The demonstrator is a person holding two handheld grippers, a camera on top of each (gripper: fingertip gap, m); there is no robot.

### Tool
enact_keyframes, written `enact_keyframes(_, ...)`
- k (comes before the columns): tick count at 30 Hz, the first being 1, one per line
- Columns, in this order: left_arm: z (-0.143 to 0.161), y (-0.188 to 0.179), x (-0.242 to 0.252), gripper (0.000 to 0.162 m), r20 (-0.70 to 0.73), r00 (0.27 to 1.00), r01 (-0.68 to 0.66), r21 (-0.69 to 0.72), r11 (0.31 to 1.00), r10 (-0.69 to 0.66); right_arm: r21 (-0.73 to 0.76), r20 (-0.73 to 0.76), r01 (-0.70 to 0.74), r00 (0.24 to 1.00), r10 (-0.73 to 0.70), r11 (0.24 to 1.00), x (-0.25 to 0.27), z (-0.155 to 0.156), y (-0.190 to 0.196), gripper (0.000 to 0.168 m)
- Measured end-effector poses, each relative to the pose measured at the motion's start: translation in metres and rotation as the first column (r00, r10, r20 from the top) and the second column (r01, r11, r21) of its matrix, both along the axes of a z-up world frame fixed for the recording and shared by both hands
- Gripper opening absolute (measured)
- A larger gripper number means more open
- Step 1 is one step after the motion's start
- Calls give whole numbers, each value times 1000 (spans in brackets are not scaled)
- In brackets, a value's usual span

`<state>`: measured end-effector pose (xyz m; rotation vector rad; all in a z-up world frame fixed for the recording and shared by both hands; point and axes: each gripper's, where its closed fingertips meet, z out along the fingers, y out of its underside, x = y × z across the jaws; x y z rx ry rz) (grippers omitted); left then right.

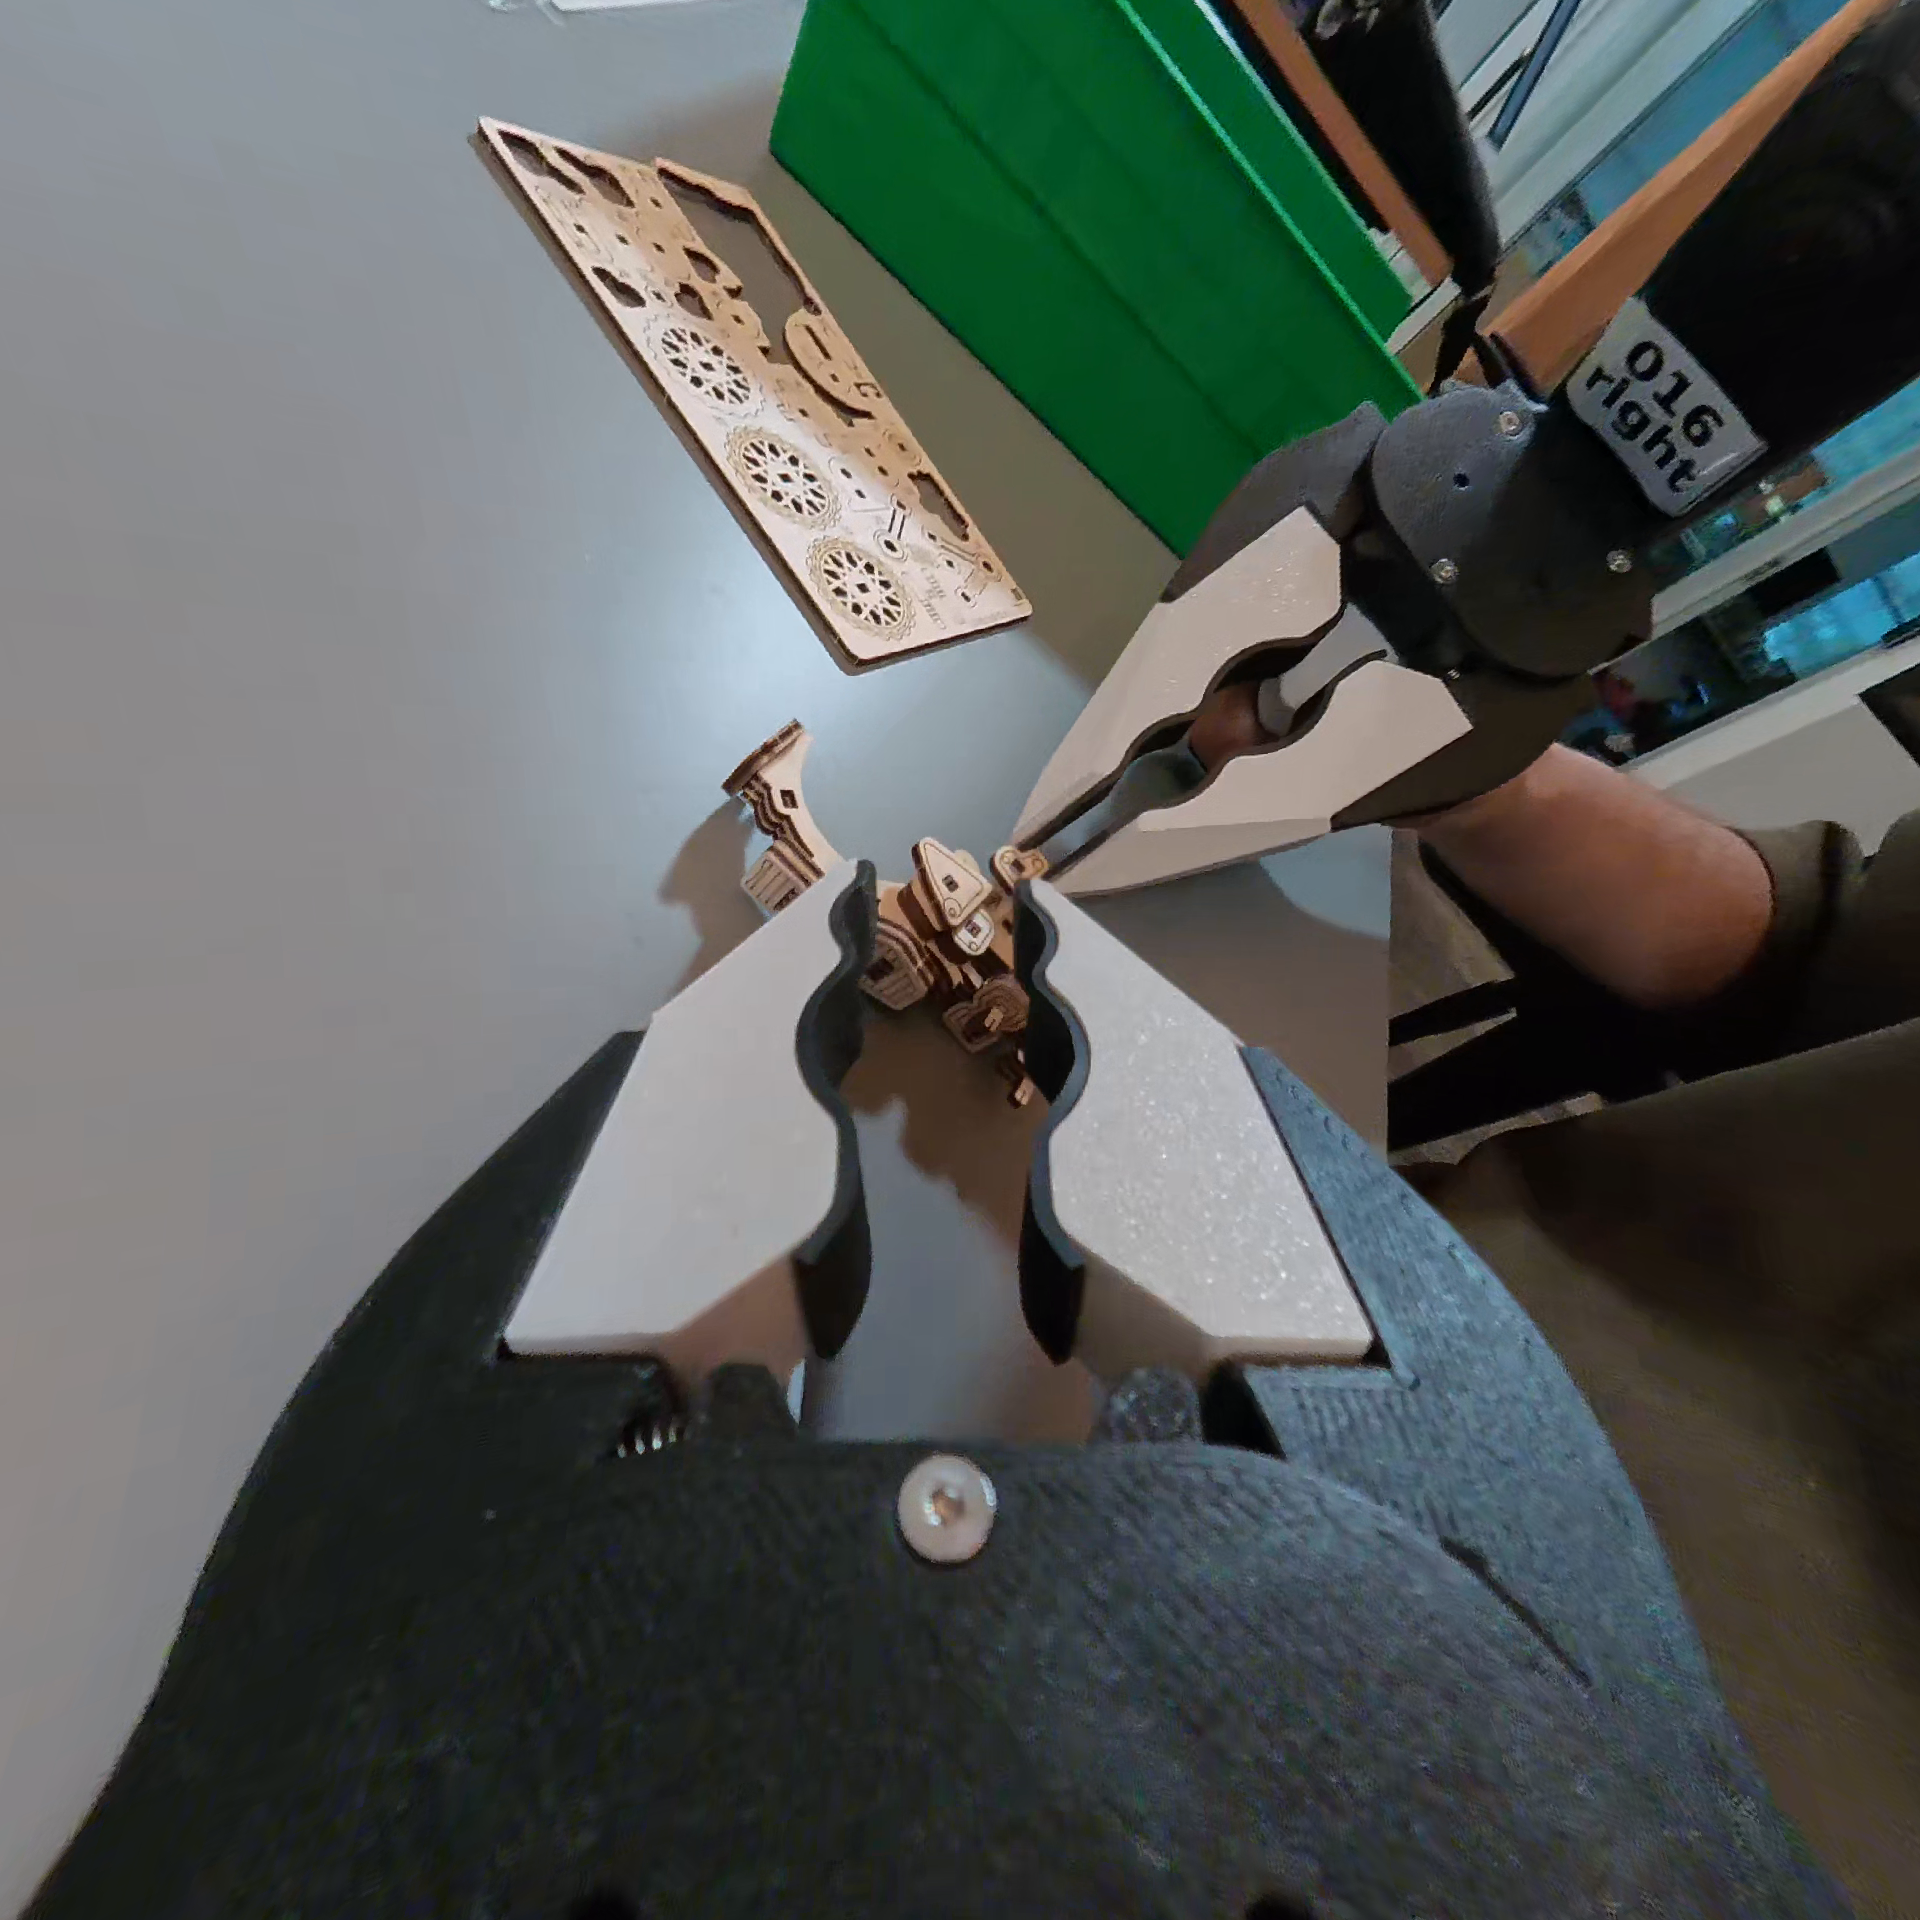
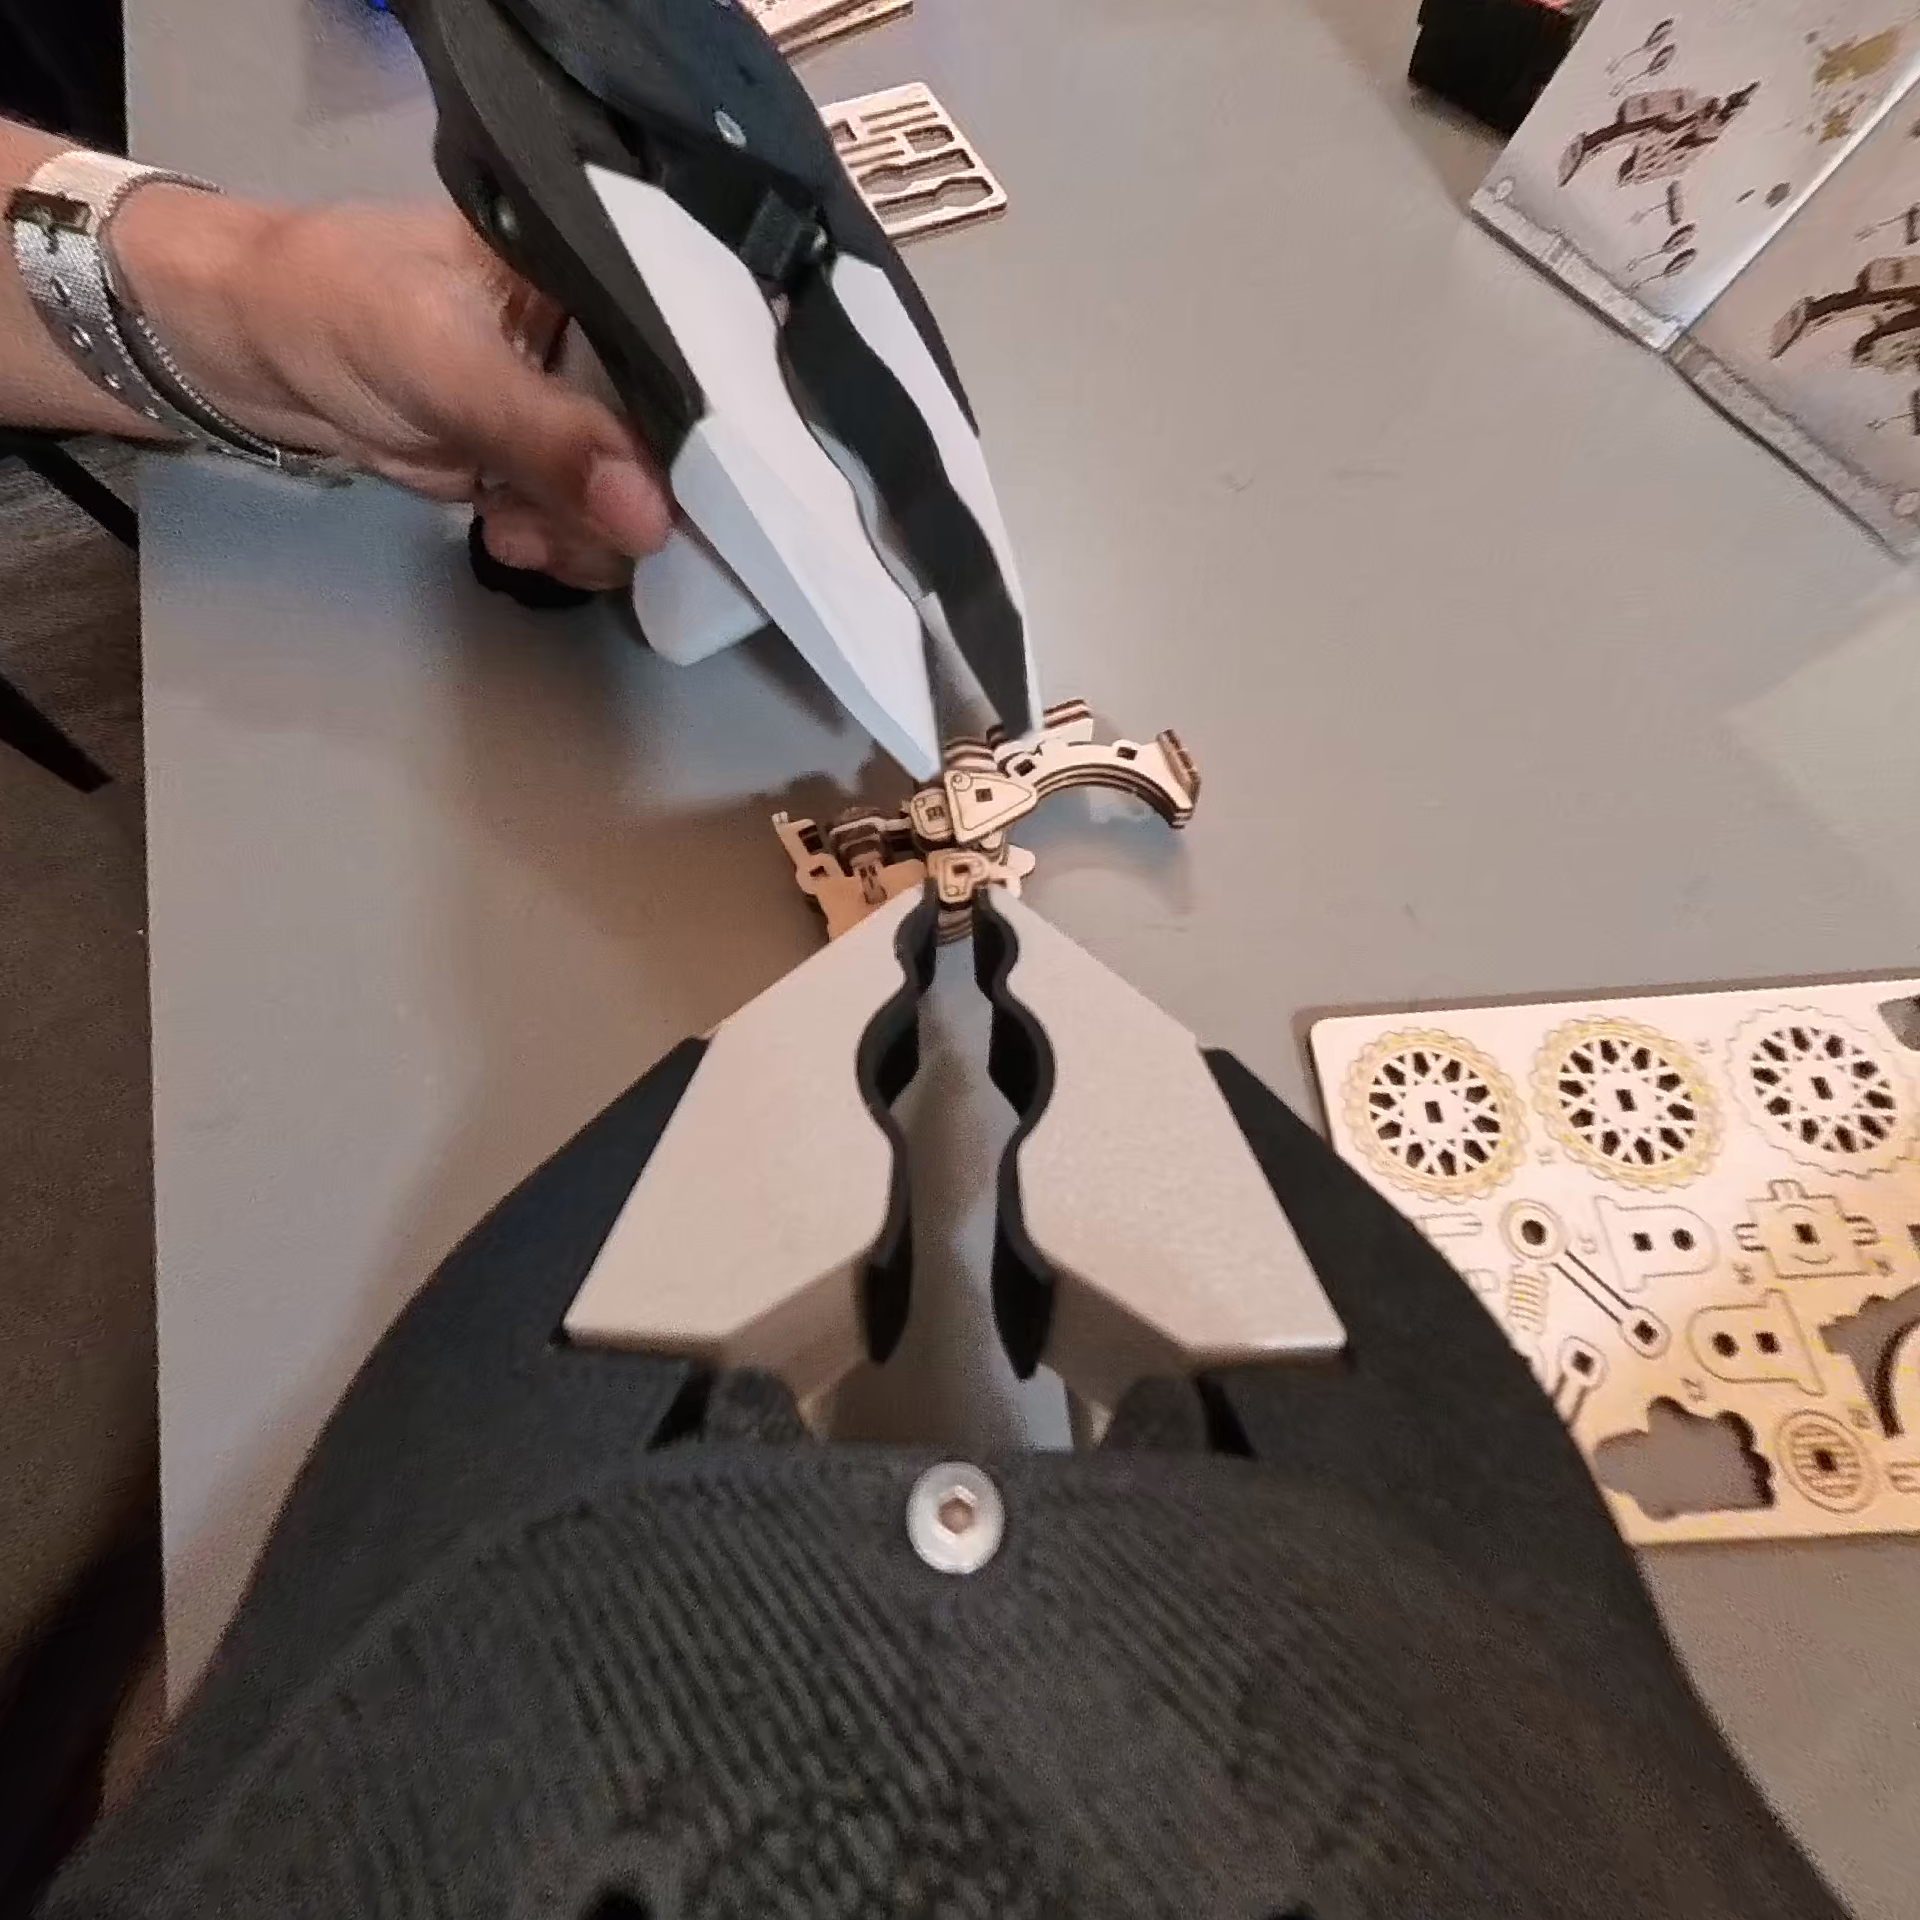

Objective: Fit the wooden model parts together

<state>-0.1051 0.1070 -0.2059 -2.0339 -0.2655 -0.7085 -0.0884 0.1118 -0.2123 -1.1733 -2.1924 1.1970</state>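
A partly built wooden model (image 1: 935,935) stands on the grey table (image 1: 260,727). In the right wrist view it (image 2: 1081,774) shows a curved arm pointing right. My left gripper (image 1: 940,904) straddles the model with its fingertips closed against its sides. It comes in from the upper left in the right wrist view (image 2: 977,743). My right gripper (image 2: 956,909) is shut on a small flat wooden part (image 2: 961,871) and holds it against the near side of the model. In the left wrist view the right gripper (image 1: 1023,844) comes in from the right, with the part (image 1: 1018,862) at its tips.
A wooden parts sheet (image 1: 748,384) with gear wheels lies beyond the model, and right of my right gripper (image 2: 1621,1247). A green box (image 1: 1039,208) stands behind it. Instruction sheets (image 2: 1714,156) and a smaller parts sheet (image 2: 914,156) lie farther off. The table edge (image 2: 145,935) runs along the left. My two grippers' fingertips are within a few centimetres of each other.
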Motion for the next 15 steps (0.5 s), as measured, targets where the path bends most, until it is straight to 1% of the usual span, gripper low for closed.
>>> enact_keyframes(6, -8, 2, 0, 18, -10, 1000, -2, -53, 999, 1, -44, 16, -4, 1000, 5, 999, -2, 0, -5, 4)
enact_keyframes(15, -8, 2, 3, 14, -13, 1000, 19, -57, 998, -20, -73, 45, 10, 999, -7, 997, -4, -4, -3, 4)
